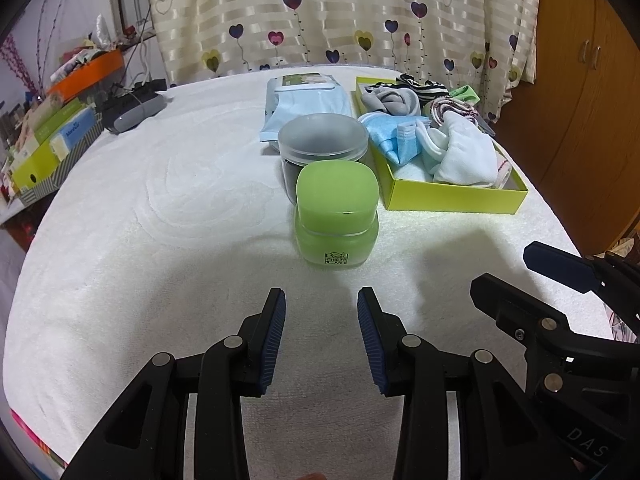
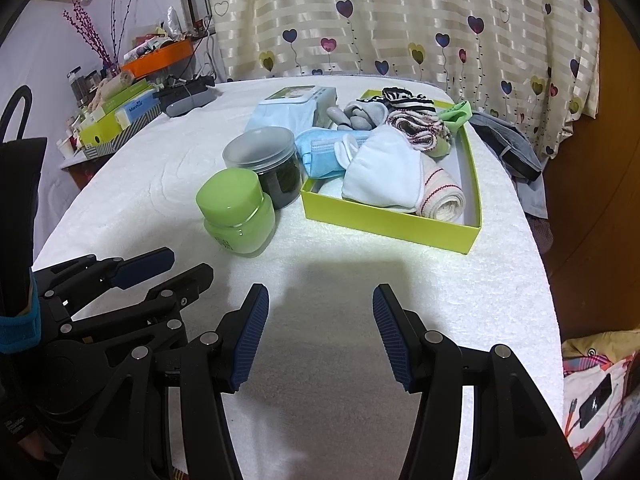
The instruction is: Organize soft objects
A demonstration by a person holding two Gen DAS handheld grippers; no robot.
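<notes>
A lime-green box (image 1: 452,200) (image 2: 384,226) on the white towel-covered table holds soft things: a blue face mask (image 1: 394,136) (image 2: 320,156), a white cloth (image 1: 464,156) (image 2: 384,178), grey socks (image 1: 394,102) (image 2: 360,114), striped socks (image 1: 424,88) (image 2: 408,102) and a rolled towel (image 2: 442,198). My left gripper (image 1: 321,336) is open and empty, just short of a green jar (image 1: 337,216) (image 2: 236,214). My right gripper (image 2: 320,336) is open and empty over bare towel, short of the box. Each gripper shows in the other's view, the right (image 1: 520,276) and the left (image 2: 176,266).
A clear jar with dark contents (image 1: 322,146) (image 2: 266,166) stands behind the green jar. A wipes pack (image 1: 308,100) (image 2: 290,108) lies behind it. A grey garment (image 2: 508,146) hangs off the right edge. Cluttered shelves (image 1: 56,120) stand at left, a curtain at back, a wooden cabinet (image 1: 580,100) at right.
</notes>
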